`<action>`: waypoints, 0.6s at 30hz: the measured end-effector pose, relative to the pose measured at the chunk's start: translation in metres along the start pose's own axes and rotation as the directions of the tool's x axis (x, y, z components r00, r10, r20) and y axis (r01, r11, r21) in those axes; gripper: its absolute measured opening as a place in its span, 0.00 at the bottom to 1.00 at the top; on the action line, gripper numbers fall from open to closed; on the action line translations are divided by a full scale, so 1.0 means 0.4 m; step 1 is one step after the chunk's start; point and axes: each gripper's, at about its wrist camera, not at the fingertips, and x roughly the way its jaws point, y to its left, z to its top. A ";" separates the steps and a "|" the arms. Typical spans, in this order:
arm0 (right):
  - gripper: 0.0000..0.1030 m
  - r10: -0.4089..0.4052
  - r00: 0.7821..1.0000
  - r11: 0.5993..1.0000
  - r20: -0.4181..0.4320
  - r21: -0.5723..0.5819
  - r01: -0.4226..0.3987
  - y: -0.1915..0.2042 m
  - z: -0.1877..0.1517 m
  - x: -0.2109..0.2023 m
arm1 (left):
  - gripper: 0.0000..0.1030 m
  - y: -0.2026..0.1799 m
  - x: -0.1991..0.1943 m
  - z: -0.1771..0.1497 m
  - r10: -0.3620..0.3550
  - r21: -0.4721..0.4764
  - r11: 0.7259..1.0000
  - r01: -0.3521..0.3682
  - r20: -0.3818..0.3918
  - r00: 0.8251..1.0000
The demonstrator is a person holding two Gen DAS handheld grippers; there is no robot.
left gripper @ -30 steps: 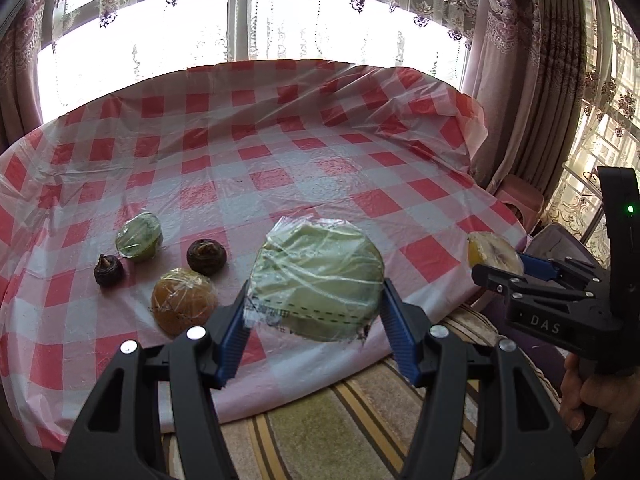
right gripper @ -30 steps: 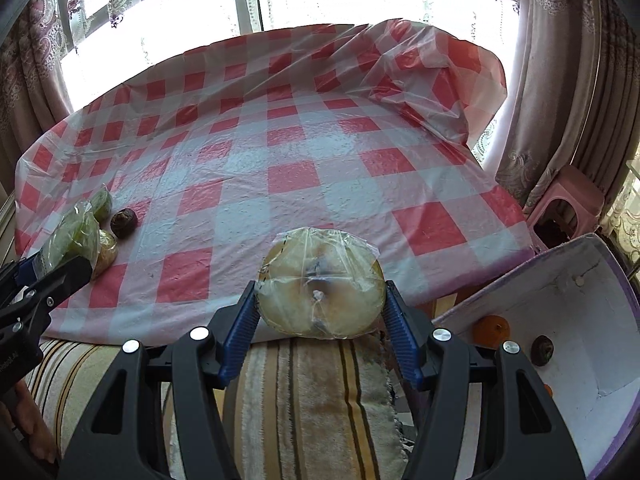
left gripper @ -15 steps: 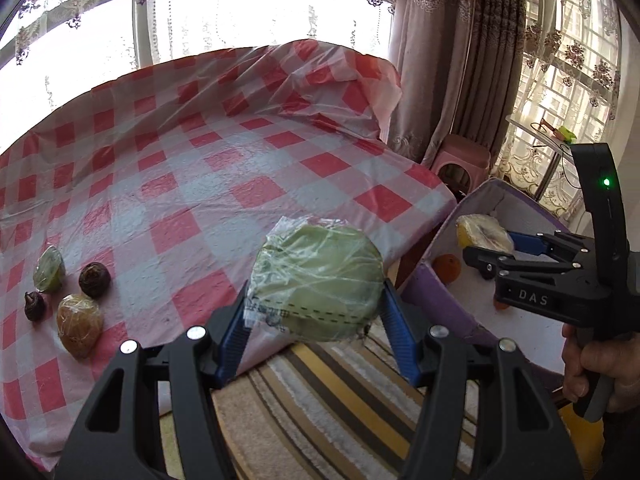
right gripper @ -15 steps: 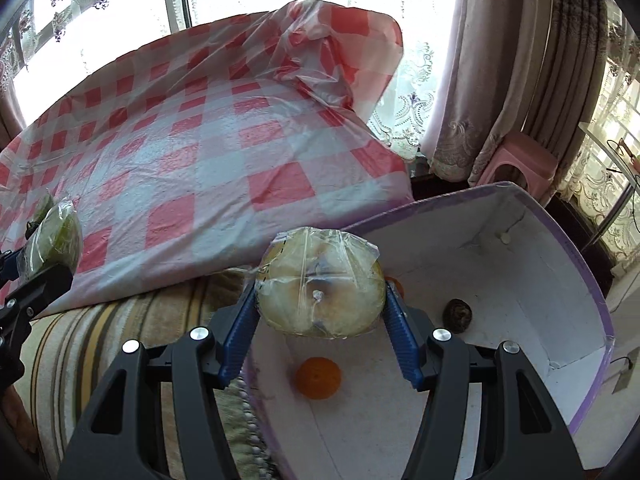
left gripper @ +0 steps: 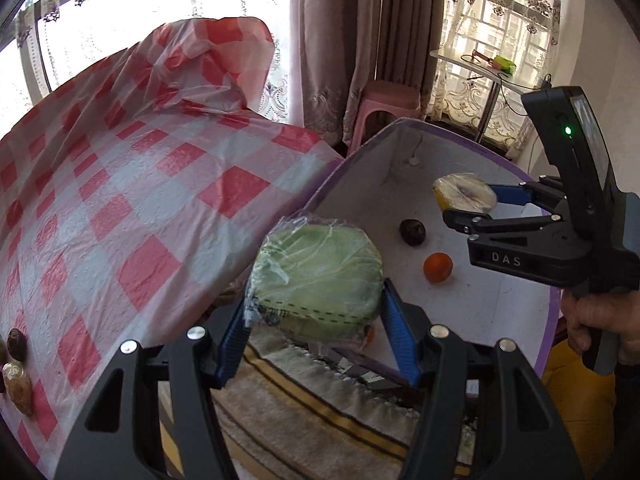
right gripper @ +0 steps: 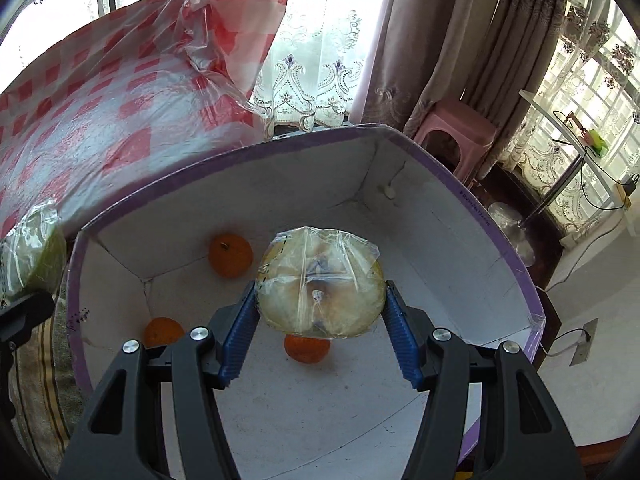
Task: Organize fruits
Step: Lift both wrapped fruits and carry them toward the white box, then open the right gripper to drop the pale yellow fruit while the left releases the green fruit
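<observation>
My left gripper (left gripper: pixel 316 320) is shut on a green fruit half wrapped in plastic film (left gripper: pixel 316 276), held over the near edge of a white box with a purple rim (left gripper: pixel 480 308). My right gripper (right gripper: pixel 318 320) is shut on a pale yellow wrapped fruit half (right gripper: pixel 320 284), hanging inside that box (right gripper: pixel 460 172). In the left wrist view the right gripper (left gripper: pixel 468 202) shows at right with its yellow fruit half (left gripper: pixel 464 196). Three oranges (right gripper: pixel 230 254) (right gripper: pixel 162 330) (right gripper: pixel 306 348) lie on the box floor. A dark round fruit (left gripper: pixel 412 232) sits beside an orange (left gripper: pixel 438 267).
A bed with a red-and-white checked plastic cover (left gripper: pixel 120 200) lies to the left, with a dark fruit (left gripper: pixel 16 344) and a wrapped orange-brown fruit (left gripper: pixel 18 386) on it. A striped blanket (left gripper: pixel 320 408) hangs below. A pink stool (right gripper: pixel 456 124), curtains and a glass side table (left gripper: pixel 476 64) stand behind the box.
Both grippers have swung right from the checked bed to the white box, each keeping its wrapped fruit. The right one now hangs inside the box; the left has reached its near edge.
</observation>
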 end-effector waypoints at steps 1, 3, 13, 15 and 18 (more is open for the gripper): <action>0.57 -0.008 1.000 1.000 -0.009 -0.003 0.008 -0.007 -0.003 0.006 | 0.59 -0.016 0.015 0.002 -0.009 0.010 1.000 0.009 -0.012 1.000; 0.57 -0.026 0.999 1.000 -0.021 -0.014 0.026 -0.017 -0.007 0.018 | 0.59 -0.042 0.041 0.006 -0.037 0.020 0.999 0.037 -0.036 0.999; 0.58 -0.066 0.994 0.996 -0.084 -0.061 0.061 -0.064 -0.001 0.085 | 0.59 -0.139 0.161 0.019 -0.081 0.136 0.985 0.105 -0.173 0.982; 0.58 -0.071 0.991 0.994 -0.109 -0.088 0.061 -0.073 0.001 0.111 | 0.59 -0.157 0.181 0.019 -0.085 0.161 0.980 0.118 -0.199 0.976; 0.58 -0.072 0.984 0.991 -0.160 -0.123 0.052 -0.082 0.002 0.153 | 0.59 -0.182 0.210 0.016 -0.100 0.207 0.966 0.153 -0.246 0.964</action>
